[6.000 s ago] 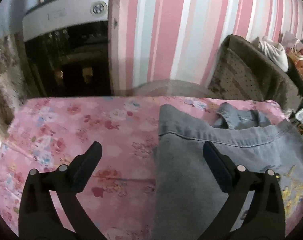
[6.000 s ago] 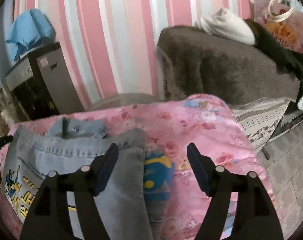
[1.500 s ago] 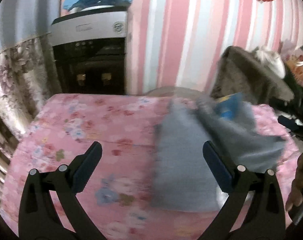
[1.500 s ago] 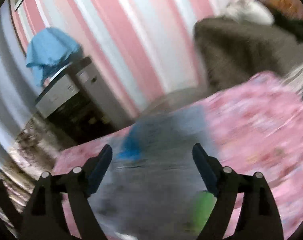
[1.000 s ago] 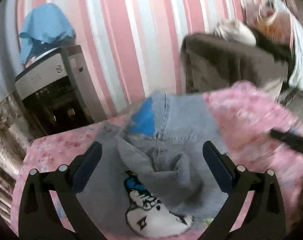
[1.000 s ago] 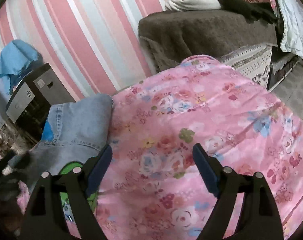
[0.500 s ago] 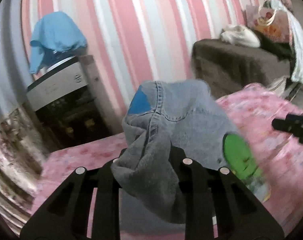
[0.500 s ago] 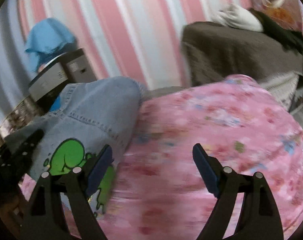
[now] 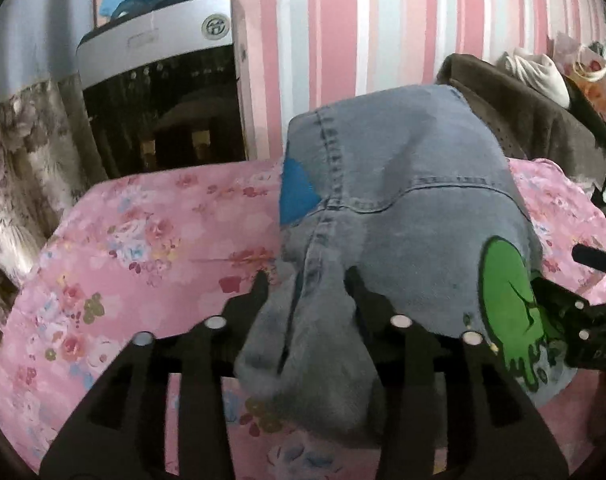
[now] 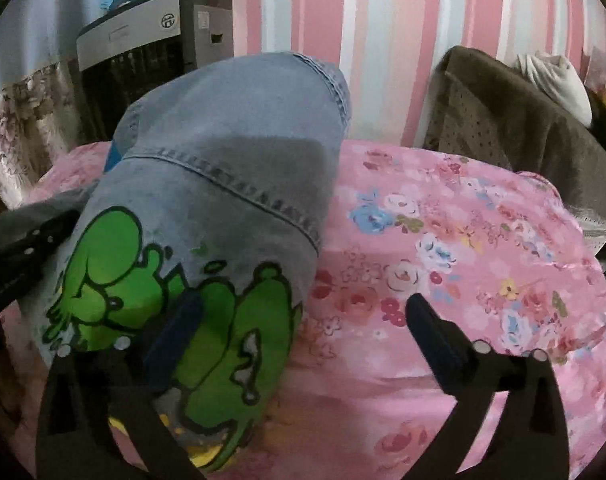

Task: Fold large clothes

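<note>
A grey-blue denim jacket with a green cartoon print lies folded over on the pink floral bedspread. My left gripper has a bunched fold of the denim between its jaws. The cloth fills the gap and touches both fingers while the jaws are opening. In the right wrist view the left gripper shows at the jacket's left edge. My right gripper is open and still widening. Its left finger hovers over the green print, the right finger over bare bedspread.
A dark appliance with a blue cloth on top stands behind the bed at the left. A brown-covered chair with a white bundle stands at the back right. A striped pink wall runs behind. A floral curtain hangs at the far left.
The left gripper has come down toward the bed with the denim fold, and its jaws stand slightly wider. The right gripper has shifted left over the green print and opened wider.
</note>
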`<state>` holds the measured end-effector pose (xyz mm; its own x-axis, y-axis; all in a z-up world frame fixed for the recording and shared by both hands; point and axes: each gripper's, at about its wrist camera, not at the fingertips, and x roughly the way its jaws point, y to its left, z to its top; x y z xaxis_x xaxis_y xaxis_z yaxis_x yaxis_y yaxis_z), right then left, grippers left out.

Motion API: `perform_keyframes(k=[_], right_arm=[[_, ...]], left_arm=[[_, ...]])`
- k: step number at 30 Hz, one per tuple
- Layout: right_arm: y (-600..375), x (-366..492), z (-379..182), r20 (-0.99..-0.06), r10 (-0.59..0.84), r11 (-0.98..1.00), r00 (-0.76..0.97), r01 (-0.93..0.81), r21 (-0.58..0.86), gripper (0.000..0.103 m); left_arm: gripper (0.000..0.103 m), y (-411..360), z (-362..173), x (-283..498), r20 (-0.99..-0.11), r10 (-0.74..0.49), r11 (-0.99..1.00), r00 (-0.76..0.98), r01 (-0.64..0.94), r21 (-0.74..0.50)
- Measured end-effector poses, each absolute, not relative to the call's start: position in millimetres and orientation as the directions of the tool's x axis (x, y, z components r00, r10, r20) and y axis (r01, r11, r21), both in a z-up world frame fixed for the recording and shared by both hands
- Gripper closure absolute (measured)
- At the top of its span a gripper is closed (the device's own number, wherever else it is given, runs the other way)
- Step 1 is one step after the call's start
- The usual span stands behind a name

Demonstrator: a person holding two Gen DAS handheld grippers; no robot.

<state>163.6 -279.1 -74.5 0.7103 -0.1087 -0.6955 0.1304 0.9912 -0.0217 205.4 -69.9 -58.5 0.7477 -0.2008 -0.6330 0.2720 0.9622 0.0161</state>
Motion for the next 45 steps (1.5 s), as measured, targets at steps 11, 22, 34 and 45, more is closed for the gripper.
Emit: perform_keyframes(k=[11, 22, 34, 45], right_arm=[[-320, 170, 9, -0.547, -0.104, 0.982, 0.830, 0.172, 0.074, 0.003], [-327, 280, -26, -0.627, -0.190, 0.975, 0.755, 0.221, -0.030, 0.002], [-329, 294, -55, -0.700, -0.136, 0.978, 0.701, 0.209, 0.019, 0.003], [-307, 180, -40, -0.643, 0.009, 0.955, 0.766, 0.183, 0.232, 0.002]], left_arm=[[0.003, -55, 22, 200, -0.572, -0.241, 0.966, 0.784, 0.252, -0.062], [0.004, -147, -3, 282, -0.632, -0.112, 0.935, 0.767, 0.297, 0.194], [0.003, -114, -43, 300, -0.695, -0.126, 0.957, 0.708, 0.271, 0.103], [0.003, -87, -13, 224, -0.607, -0.328, 0.937, 0.723, 0.330, -0.113]])
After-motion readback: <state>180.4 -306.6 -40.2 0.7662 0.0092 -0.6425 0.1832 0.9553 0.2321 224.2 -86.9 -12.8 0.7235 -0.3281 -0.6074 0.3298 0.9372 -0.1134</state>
